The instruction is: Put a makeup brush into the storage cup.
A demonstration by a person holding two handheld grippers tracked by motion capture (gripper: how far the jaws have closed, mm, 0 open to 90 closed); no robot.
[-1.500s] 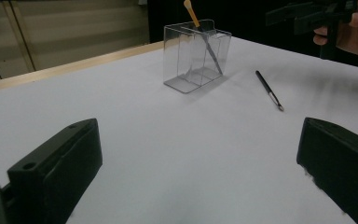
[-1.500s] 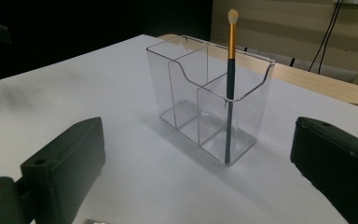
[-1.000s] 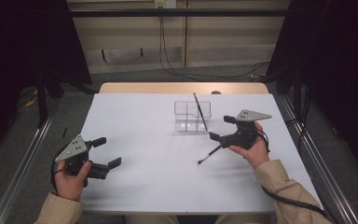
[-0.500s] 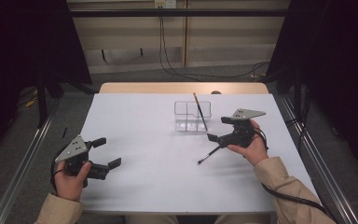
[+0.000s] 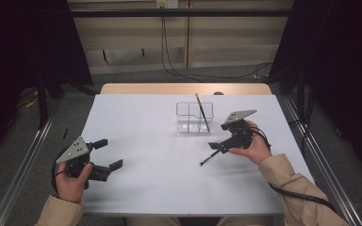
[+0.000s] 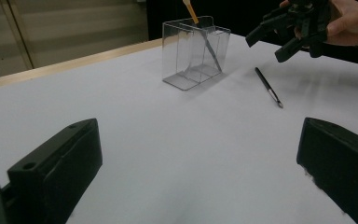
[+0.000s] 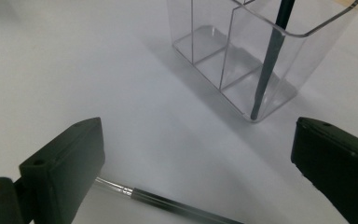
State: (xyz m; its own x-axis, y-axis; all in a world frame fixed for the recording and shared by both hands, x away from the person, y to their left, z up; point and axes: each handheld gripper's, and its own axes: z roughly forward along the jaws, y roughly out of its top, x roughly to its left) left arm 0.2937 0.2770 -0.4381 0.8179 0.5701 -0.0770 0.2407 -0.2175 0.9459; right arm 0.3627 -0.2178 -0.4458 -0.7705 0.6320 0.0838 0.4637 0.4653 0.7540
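A clear plastic organizer [image 5: 194, 117] with several compartments stands on the white table [image 5: 151, 179]. A thin dark brush [image 5: 201, 110] with an orange tip leans in its right compartment. A second dark brush [image 5: 210, 156] lies flat on the table in front of it. My right gripper [image 5: 222, 135] hovers open just above that lying brush, whose handle [image 7: 168, 201] runs below the jaws. In the right gripper view the organizer [image 7: 233, 51] and the standing brush [image 7: 269, 60] are just ahead. My left gripper [image 5: 108, 154] rests open and empty at the near left.
From the left gripper view, the organizer [image 6: 196, 51], the lying brush [image 6: 268, 87] and the other hand's gripper [image 6: 284, 35] are far across the table. A wooden strip [image 5: 184, 89] edges the table's far side. Metal rails [image 5: 23, 165] run along both sides.
My right gripper has drifted slightly left, staying over the lying brush. The left gripper and both brushes have not moved.
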